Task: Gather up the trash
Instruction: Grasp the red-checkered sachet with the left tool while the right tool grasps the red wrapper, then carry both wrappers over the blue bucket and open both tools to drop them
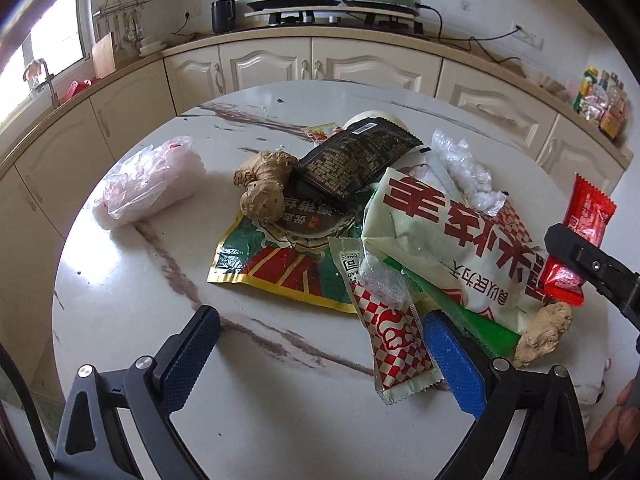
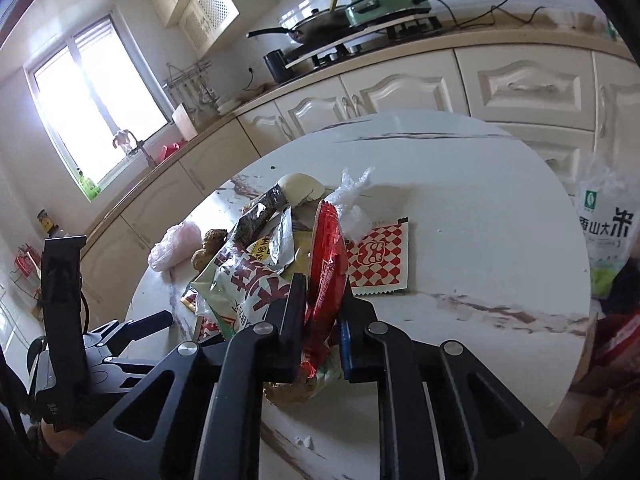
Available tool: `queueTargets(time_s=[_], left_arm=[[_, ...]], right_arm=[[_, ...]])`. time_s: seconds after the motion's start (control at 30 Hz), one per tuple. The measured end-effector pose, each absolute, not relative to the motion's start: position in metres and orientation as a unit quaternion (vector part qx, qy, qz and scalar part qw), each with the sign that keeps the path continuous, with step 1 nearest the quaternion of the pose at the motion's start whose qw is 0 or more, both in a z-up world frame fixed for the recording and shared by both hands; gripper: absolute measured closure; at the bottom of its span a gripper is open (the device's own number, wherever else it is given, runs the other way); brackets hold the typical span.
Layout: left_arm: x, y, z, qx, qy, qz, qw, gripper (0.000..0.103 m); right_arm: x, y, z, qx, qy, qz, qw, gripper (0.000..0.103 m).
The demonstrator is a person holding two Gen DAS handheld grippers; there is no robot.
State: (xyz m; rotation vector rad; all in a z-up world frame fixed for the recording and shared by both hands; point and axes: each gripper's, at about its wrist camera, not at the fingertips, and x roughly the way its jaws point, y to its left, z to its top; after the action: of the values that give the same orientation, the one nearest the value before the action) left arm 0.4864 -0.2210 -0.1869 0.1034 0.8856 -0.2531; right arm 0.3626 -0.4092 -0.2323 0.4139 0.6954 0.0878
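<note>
Right gripper (image 2: pixel 322 320) clamped on a red wrapper (image 2: pixel 326 264), held upright above the near edge of the litter. Left gripper (image 1: pixel 320 354) spread wide, nothing between its blue pads (image 1: pixel 454 364), hovering low over the round white worktop (image 1: pixel 132 280), one pad just beside a red-checked sachet (image 1: pixel 394 340). Beyond: green packet (image 1: pixel 280 268), big pale bag (image 1: pixel 444 232), black pouch (image 1: pixel 356 158), two ginger roots (image 1: pixel 262 186), crumpled pink-white plastic bag (image 1: pixel 144 182) apart at left.

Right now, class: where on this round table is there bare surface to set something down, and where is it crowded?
Bare marble lies between the pink plastic bag and the open left gripper, and beyond the red-checked sachet toward the table edge. The middle is crowded: ginger, overlapping wrappers, and the red packet clamped in the right gripper.
</note>
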Motion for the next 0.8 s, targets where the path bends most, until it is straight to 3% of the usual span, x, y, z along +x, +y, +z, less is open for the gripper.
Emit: queueTargets(time_s=[0.07,0.13,0.17,0.23,0.3,0.37,0.8], left_arm=[[0.483,-0.221,-0.186,0.054,0.419,-0.134,0.896,0.017],[0.48,-0.223,-0.186,0.055,0.414,-0.144,0.897,0.032],[0.479,-0.223,-0.185,0.054,0.412,-0.147,0.897,0.046],[0.475,-0.221,-0.186,0.056,0.411,-0.153,0.897,0.055],[0.475,-0.215,-0.186,0.049,0.41,-0.154,0.898,0.073],[0.473,-0.208,-0.187,0.043,0.411,-0.161,0.896,0.084],[0.454,-0.147,-0.17,-0.036,0.402,-0.215,0.889,0.091]], right_arm=[[0.36,-0.411,-0.232,0.204,0.333,0.044,0.919,0.089],[0.358,-0.411,-0.23,0.203,0.332,0.044,0.92,0.089],[0.357,-0.411,-0.229,0.203,0.33,0.044,0.921,0.089],[0.357,-0.411,-0.228,0.202,0.33,0.045,0.921,0.089],[0.356,-0.41,-0.227,0.201,0.329,0.047,0.921,0.089],[0.355,-0.408,-0.226,0.201,0.328,0.051,0.921,0.089],[0.349,-0.379,-0.203,0.18,0.313,0.059,0.931,0.092]])
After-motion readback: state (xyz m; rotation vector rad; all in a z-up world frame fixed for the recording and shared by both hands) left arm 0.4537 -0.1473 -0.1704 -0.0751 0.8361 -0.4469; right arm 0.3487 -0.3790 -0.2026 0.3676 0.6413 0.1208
